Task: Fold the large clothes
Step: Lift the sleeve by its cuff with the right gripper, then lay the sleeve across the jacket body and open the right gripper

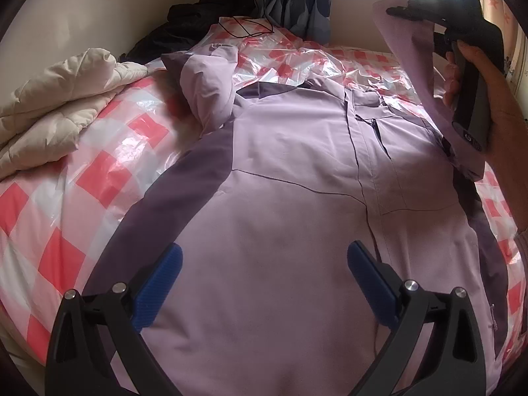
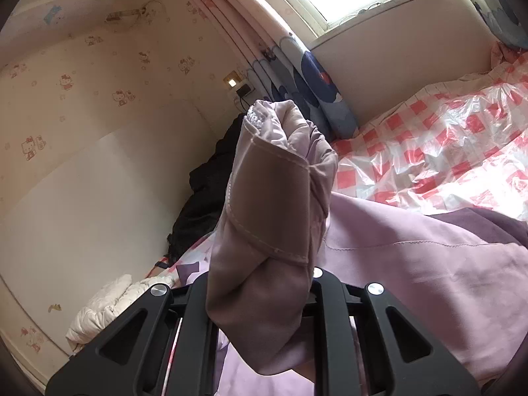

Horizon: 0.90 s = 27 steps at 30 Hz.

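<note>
A lilac jacket (image 1: 280,171) with dark purple side panels lies front up, spread over the bed, its hood (image 1: 208,92) toward the far end. Low over the jacket's lower body my left gripper (image 1: 265,250) stands open, blue pads wide apart and nothing between them. My right gripper (image 1: 401,11) is shut on the cuff of the jacket's sleeve (image 1: 406,66) and holds it raised above the jacket's right side. In the right wrist view the bunched cuff (image 2: 274,198) with its strap tab covers that gripper's (image 2: 260,283) fingers; the jacket body (image 2: 412,280) lies below.
The bed carries a pink and white checked plastic sheet (image 1: 82,178). A cream quilt (image 1: 59,105) is heaped at the left, dark clothing (image 1: 204,10) and a black cable (image 1: 244,29) at the far end. A curtain (image 1: 307,0) hangs there. A person's hand (image 1: 488,99) grips the right handle.
</note>
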### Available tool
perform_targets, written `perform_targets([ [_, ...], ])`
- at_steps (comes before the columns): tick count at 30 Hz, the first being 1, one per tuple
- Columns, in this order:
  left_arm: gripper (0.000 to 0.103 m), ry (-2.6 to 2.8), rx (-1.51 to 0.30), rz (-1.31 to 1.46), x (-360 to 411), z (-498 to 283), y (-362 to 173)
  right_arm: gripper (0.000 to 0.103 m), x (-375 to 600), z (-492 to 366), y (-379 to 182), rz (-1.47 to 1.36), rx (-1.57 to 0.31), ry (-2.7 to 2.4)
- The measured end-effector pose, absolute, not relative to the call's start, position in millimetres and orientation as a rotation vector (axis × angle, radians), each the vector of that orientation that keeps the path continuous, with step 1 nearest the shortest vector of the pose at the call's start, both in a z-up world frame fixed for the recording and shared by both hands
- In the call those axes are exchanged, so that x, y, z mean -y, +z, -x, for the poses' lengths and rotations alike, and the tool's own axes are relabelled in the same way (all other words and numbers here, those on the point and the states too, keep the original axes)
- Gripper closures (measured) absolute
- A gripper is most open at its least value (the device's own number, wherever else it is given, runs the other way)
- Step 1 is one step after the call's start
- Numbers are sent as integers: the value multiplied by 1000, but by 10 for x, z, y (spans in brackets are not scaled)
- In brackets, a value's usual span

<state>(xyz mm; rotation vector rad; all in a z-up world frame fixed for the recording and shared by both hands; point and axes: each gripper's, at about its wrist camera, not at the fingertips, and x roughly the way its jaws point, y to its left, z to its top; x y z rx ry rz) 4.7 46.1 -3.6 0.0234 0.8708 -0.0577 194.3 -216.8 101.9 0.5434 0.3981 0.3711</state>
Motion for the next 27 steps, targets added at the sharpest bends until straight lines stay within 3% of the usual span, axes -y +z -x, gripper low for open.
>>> perform_targets([
  [16, 7, -77, -899, 53, -615, -82, -59, 89, 1185, -2426, -95, -407, -633, 373],
  [19, 7, -81, -904, 58, -617, -78, -70, 81, 998, -2517, -242, -341, -681, 355],
  [24, 7, -83, -915, 54, -604, -95, -101, 81, 827, -2758, -388, -300, -684, 262],
  [26, 7, -81, -915, 52, -602, -97, -105, 68, 790, -2879, -415, -329, -682, 222],
  [27, 7, -80, -916, 51, -604, -96, -111, 40, 713, -2968, -477, -324, -723, 224],
])
